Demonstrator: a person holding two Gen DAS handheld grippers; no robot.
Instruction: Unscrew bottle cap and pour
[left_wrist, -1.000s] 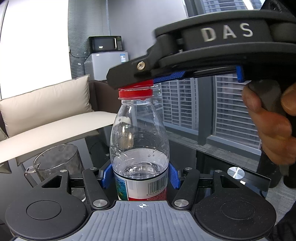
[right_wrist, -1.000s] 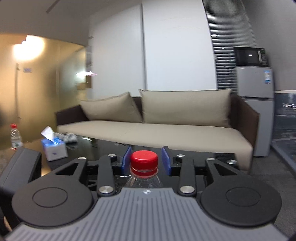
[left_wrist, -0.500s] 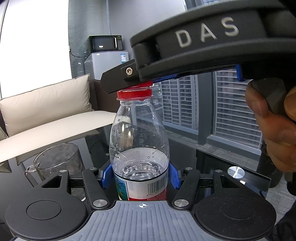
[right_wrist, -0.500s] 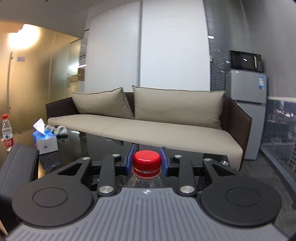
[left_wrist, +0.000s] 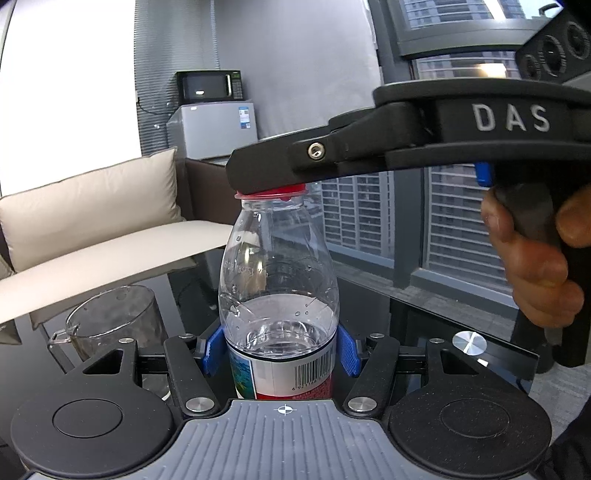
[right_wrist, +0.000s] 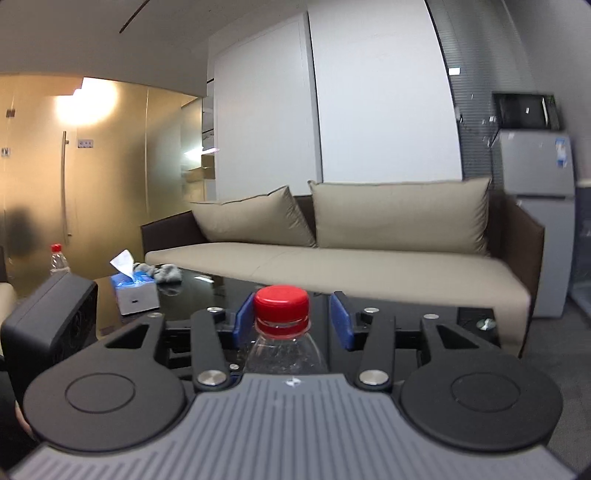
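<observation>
A clear plastic water bottle (left_wrist: 277, 295) stands upright at the centre of the left wrist view, on a dark glass table (left_wrist: 424, 325). The left gripper (left_wrist: 280, 350) is clenched on the bottle's lower body, its blue pads (left_wrist: 213, 349) pressed against the sides just above the label. At the top of the bottle, the red cap (right_wrist: 281, 306) sits on the neck at the centre of the right wrist view. The right gripper (right_wrist: 292, 319) straddles the cap with its jaws opening: the left blue pad sits at the cap's edge, while a clear gap shows between the cap and the right pad. In the left wrist view the right gripper reaches in from the upper right, and a hand (left_wrist: 532, 258) grips its handle at the right edge. A clear glass pitcher (left_wrist: 114, 321) stands on the table at lower left, near the bottle. A beige sofa (right_wrist: 332, 251) fills the background.
</observation>
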